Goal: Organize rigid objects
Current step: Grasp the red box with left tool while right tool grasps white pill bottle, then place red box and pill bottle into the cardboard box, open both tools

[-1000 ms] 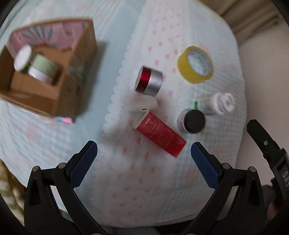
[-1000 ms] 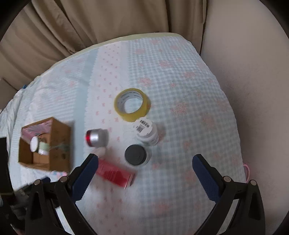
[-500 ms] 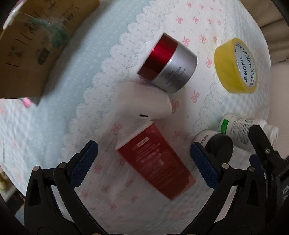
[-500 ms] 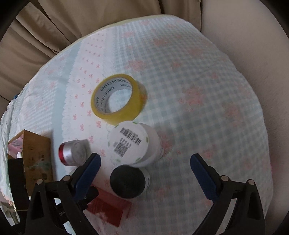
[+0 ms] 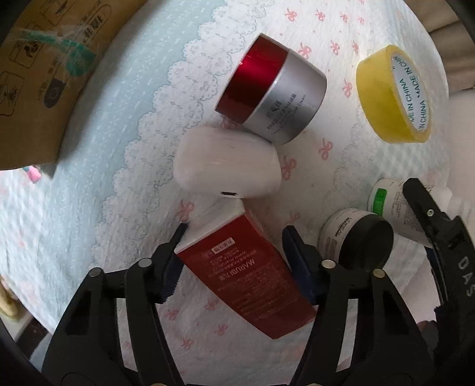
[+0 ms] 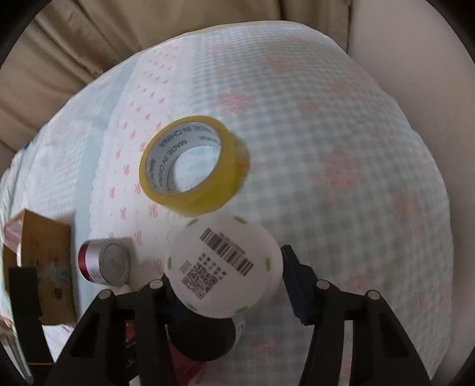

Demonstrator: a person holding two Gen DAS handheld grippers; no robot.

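Note:
My left gripper has closed in around the white end of the red box lying on the cloth; the left pad touches it, the right pad stands just beside it. A white earbud case and a red-and-silver jar lie just beyond. My right gripper straddles the white bottle, which lies on its side with its barcoded base toward me; the pads look close to its sides. A black-lidded jar sits under the bottle, also in the left wrist view.
A yellow tape roll lies beyond the bottle, also in the left wrist view. An open cardboard box stands at the far left, also in the right wrist view. Beige curtains hang behind the table.
Both grippers moved down and forward onto their objects. The left jaws narrowed around the red box; the right jaws narrowed around the white bottle.

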